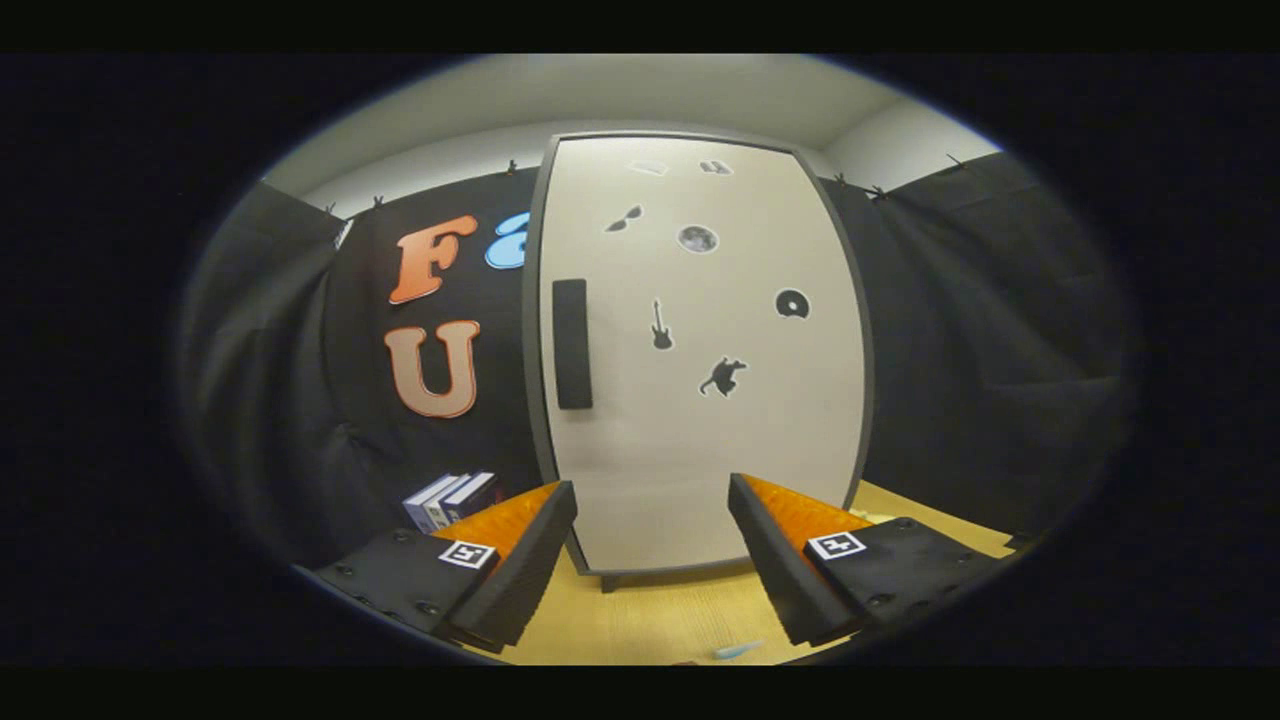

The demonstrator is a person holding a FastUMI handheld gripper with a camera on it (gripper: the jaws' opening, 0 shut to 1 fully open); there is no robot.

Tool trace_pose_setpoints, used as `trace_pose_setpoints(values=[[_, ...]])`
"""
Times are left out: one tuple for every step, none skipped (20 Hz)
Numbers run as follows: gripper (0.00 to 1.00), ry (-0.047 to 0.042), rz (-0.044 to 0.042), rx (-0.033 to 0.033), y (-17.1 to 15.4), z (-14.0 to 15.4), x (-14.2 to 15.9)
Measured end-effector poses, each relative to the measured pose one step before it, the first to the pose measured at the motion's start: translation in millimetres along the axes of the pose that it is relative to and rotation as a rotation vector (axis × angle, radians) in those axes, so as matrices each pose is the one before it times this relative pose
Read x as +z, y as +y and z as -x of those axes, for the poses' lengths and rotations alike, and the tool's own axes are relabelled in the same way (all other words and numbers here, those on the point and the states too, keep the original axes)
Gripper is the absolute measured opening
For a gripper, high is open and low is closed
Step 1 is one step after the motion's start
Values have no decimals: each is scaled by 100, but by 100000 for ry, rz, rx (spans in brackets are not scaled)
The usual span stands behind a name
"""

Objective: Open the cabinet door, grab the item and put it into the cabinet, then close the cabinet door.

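A tall cabinet stands straight ahead of my fingers on the wooden table (650, 610). Its pale door (700, 400) is closed, framed in dark grey and dotted with small black stickers. A black vertical handle (572, 343) sits near the door's left edge, above and beyond my left finger. My gripper (652, 500) is open, fingers spread wide, with nothing between them. A small light-blue item (738, 651) lies on the table close under the fingers, toward the right one.
Several books (450, 498) stand against the black cloth wall to the left of the cabinet, just beyond my left finger. Black cloth hangs on both sides of the cabinet. Bare tabletop lies between the fingers and the cabinet's base.
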State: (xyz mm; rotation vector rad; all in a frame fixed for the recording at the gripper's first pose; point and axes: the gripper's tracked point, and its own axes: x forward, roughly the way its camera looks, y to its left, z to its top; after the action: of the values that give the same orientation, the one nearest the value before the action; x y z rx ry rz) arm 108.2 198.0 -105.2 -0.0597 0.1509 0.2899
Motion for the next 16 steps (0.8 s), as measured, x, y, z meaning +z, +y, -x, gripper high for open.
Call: trace_pose_setpoints(values=[[98, -1388, -242, 2195, 1091, -1031, 1364], [98, -827, 122, 1613, 924, -1116, 1070], [98, -126, 742, 624, 582, -1161, 881], [98, -311, 592, 430, 443, -1277, 820], [98, -250, 259, 990, 620, -1161, 773], [98, -82, 288, 1040, 546, -1163, 585], [98, 174, 281, 90, 194, -1093, 345], [98, 1059, 37, -165, 74, -1081, 125], [97, 1217, -710, -247, 30, -981, -83], [90, 1513, -1439, -652, -18, -994, -211], [83, 1349, -1784, -272, 39, -659, -53], [76, 1455, -1047, 259, 162, -674, -170], [70, 916, -574, 901, 277, -507, -28], [64, 237, 239, -564, 56, -396, -39], [60, 47, 583, -1159, -100, -133, 8], [57, 687, 323, -614, 53, -365, -219]])
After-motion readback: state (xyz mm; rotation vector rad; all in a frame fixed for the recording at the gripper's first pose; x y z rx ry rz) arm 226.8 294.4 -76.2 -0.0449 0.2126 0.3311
